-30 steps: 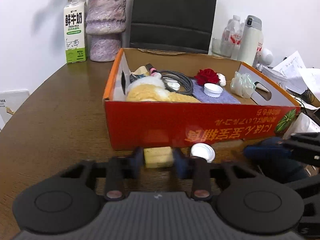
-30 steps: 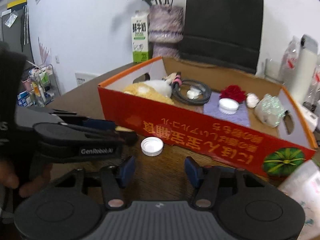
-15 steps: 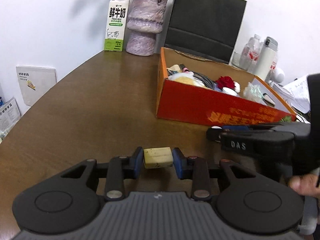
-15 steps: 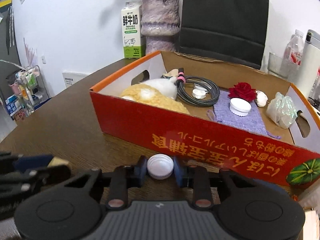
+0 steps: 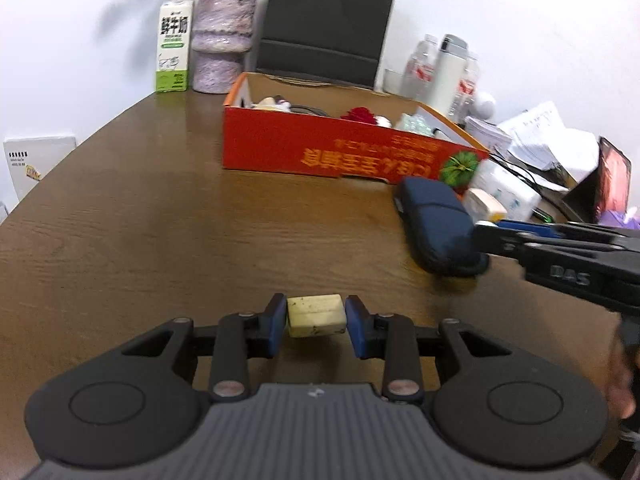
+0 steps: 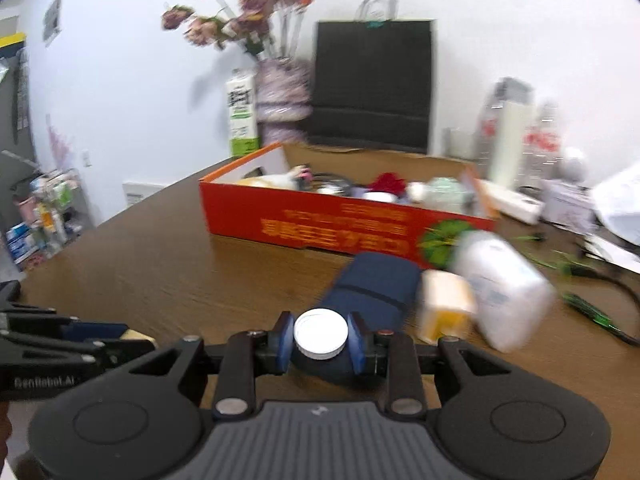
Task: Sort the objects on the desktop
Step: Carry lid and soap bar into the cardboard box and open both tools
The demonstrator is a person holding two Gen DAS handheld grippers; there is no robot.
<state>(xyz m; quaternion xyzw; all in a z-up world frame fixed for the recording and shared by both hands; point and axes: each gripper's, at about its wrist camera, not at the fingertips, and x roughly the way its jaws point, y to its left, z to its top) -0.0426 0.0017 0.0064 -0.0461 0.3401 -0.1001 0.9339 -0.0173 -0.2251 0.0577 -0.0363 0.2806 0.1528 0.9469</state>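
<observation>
Above brown table (image 5: 160, 220), left claw (image 5: 316, 322) pinching cream block (image 5: 316, 315) lengthwise across; right claw (image 6: 320, 340) pinching face-up white cap (image 6: 320, 333).

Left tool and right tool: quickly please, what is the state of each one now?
Left tool: closed on the pale yellow block.
Right tool: closed on the white bottle cap.

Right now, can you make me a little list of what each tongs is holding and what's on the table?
left tongs: shut on yellowish block
right tongs: shut on white cap
box: red box, full of small things
beside box: dark blue case, white packet
back of table: milk carton, purple vase
</observation>
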